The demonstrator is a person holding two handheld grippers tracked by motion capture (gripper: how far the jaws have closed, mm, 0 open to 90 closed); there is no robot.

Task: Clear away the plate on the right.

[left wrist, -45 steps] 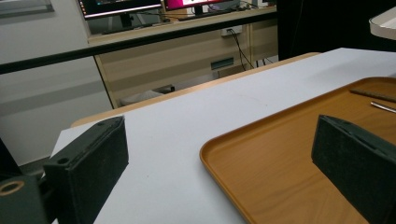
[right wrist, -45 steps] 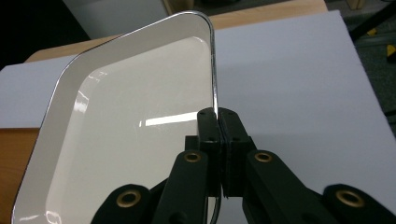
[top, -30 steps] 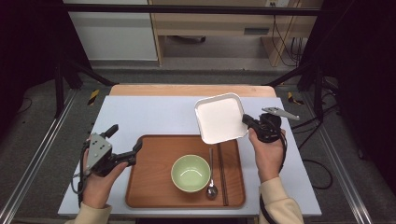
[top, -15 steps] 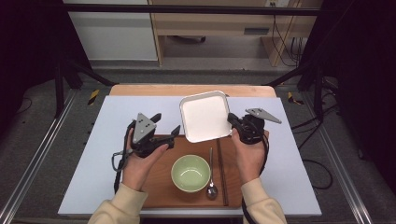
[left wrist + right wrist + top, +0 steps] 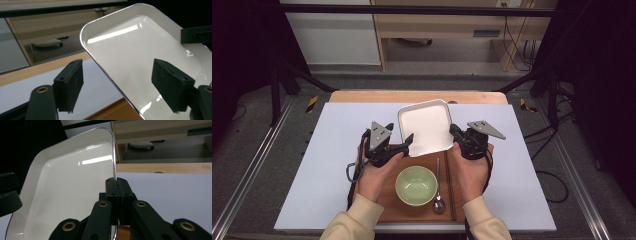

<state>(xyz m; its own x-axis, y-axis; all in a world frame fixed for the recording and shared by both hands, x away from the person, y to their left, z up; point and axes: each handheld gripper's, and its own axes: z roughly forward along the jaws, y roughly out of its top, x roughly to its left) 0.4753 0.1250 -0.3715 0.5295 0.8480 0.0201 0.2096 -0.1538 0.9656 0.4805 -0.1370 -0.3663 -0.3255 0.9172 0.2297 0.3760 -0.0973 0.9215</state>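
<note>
Above the far end of the wooden tray (image 5: 387,205) we hold a white square plate (image 5: 425,126), lifted off the table and tilted so its far edge sits higher than its near one. No writing or label that we can read shows on the plate, the bowl or the grippers. The plate is empty, its glossy inside catching a strip of light in both gripper views (image 5: 140,57) (image 5: 72,192). With four nearly equal sides it has no clear long axis; its hollow faces up and toward us.

Our right gripper (image 5: 455,134) is pinched tight on the plate's right rim, the two black jaws meeting on the thin edge in the right gripper view (image 5: 116,185). Our left gripper (image 5: 408,142) stands wide apart at the plate's left rim: in the left gripper view (image 5: 124,86) one pad lies below and outside the rim, the other over the plate's inside, and neither clearly presses on it.

On the tray a green bowl (image 5: 415,185) sits empty, with a spoon (image 5: 438,192) just to its right and dark chopsticks (image 5: 450,187) beside that. The tray rests on a pale sheet (image 5: 327,150) covering the table (image 5: 362,96).
</note>
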